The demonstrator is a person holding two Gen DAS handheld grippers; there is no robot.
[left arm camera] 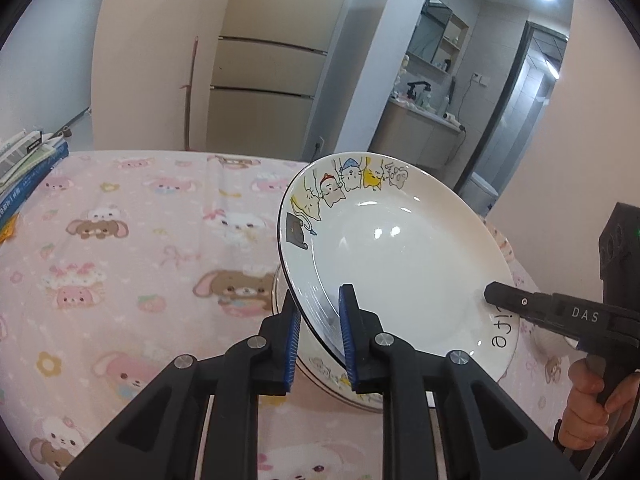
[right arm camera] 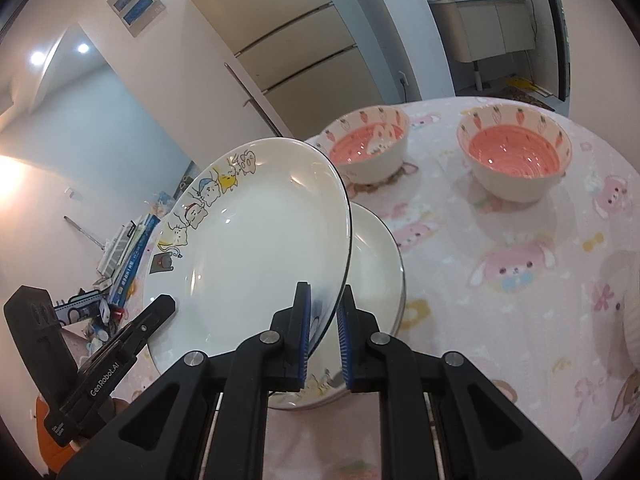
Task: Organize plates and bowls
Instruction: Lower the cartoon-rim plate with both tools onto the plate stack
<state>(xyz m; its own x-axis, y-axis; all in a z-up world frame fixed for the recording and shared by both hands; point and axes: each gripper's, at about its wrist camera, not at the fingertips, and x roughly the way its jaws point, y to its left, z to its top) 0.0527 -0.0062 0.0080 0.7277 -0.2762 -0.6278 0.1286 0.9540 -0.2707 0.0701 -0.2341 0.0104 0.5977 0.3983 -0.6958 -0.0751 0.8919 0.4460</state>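
Plate, white and glossy with a thin dark edge and cartoon cats drawn along its far rim, is hanging tilted above the worktop, gripped from both sides. The left gripper is pinching the near-left rim: its jaws are standing narrowly apart, blue ribbed pads lying on either face of the rim. The right gripper is doing the same on the near-right rim, jaws narrowly apart with the plate's edge between the pads; in the left view its black finger is lying on the plate's right rim.

Just under the raised plate a second plate is lying flat on the worktop, its rim showing beyond the lifted one on the right. Two bowls, one far and another to its right, are standing well apart from the plates; both are round, white outside, pink inside, with carrot prints round the rim. Open cloth is lying to the left of the plates and between the bowls.

A soft pink cloth printed with rabbits and bears is covering the worktop. Books are stacked at its far-left edge.
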